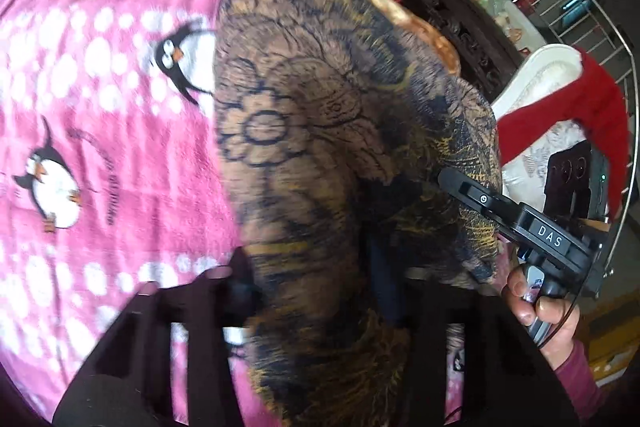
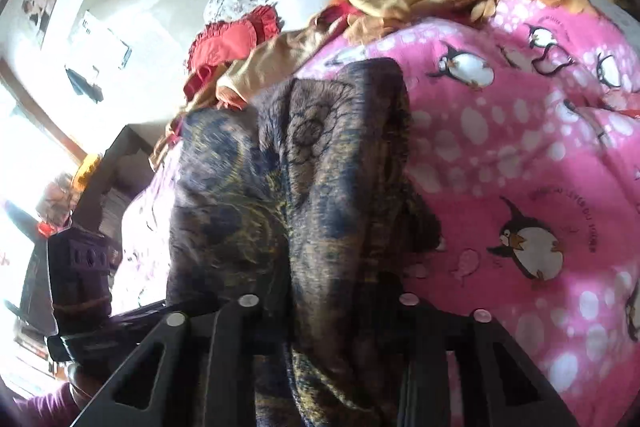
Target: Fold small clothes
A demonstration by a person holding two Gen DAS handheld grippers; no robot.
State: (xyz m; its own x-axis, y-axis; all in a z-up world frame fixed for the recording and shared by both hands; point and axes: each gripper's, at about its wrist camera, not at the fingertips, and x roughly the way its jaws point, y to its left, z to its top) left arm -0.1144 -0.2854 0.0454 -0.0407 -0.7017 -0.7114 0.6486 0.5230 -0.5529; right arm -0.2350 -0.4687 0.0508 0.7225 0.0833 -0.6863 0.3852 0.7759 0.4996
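Presently both tongs, left (image 1: 320, 291) and right (image 2: 328, 311), clamp the brown patterned garment (image 1: 320, 131); recommend level edges when lowering onto the bed (image 1: 100, 107).

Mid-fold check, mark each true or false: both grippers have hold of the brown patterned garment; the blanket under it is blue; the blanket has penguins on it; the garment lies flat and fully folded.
1. Both the left gripper and the right gripper grip the brown patterned garment: true.
2. The blanket is blue: false, the pink blanket lies under it.
3. It has penguins on it: true.
4. The garment lies flat, fully folded: false, it is bunched and draped between the grippers.
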